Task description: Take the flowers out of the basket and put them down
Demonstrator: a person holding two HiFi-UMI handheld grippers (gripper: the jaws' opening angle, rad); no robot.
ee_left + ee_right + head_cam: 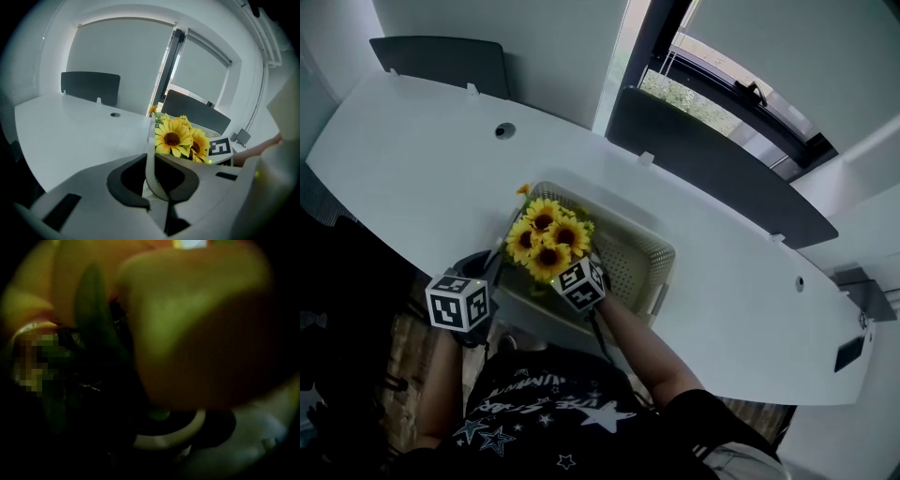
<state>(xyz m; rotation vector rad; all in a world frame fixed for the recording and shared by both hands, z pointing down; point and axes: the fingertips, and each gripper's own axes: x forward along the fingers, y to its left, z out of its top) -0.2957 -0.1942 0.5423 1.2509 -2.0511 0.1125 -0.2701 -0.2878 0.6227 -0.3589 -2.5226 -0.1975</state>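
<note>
A bunch of yellow sunflowers stands in the left end of a cream perforated basket near the front edge of the white table. My left gripper is at the basket's near left corner. In the left gripper view this gripper is shut on the thin basket rim, with the sunflowers just behind. My right gripper reaches into the bunch from the near side, its tips hidden under the blooms. Its own view is dark and blurred, filled by yellow petals and green leaves; the jaws stand wide.
Dark divider panels stand along the table's far edge, with a round cable hole in front of the left one. The basket's right half holds nothing. My forearm crosses the table's front edge.
</note>
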